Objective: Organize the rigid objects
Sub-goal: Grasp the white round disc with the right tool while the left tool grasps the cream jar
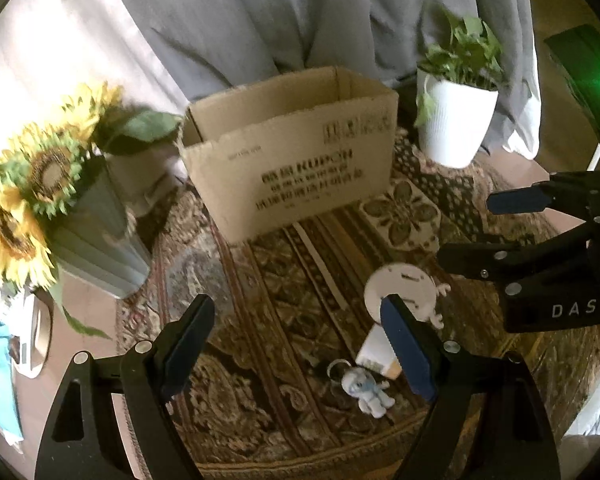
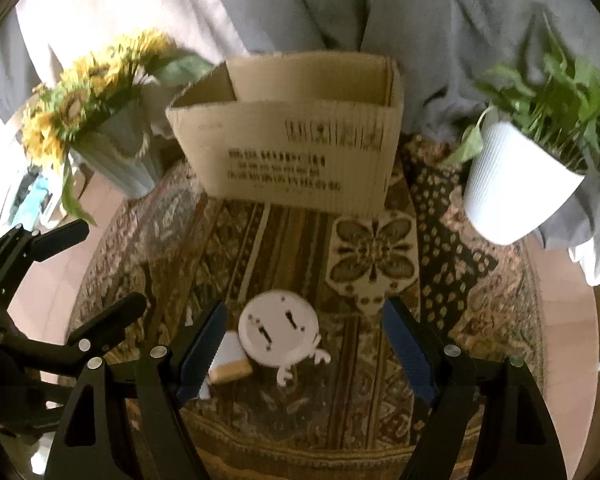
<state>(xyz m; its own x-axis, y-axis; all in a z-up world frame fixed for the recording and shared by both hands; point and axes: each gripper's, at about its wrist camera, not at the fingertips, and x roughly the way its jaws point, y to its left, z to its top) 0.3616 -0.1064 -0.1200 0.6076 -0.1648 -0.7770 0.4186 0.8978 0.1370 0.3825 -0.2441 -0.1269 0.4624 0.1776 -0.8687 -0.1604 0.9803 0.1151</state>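
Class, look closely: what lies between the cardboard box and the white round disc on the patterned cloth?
Only bare patterned cloth lies between the cardboard box and white round disc, clearest in the right wrist view.

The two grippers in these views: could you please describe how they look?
Both are black, angular linkage frames with silver rivets at the pivots and triangular cut-outs in the arms. The left gripper and right gripper each carry flat, dark blue ribbed pads on their two fingers. White letters "DAS" mark the right gripper's body.

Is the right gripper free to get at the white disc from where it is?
Probably yes. The right gripper is open, the white disc lies on the cloth between its fingers with nothing over it; only a small box touches its left edge.
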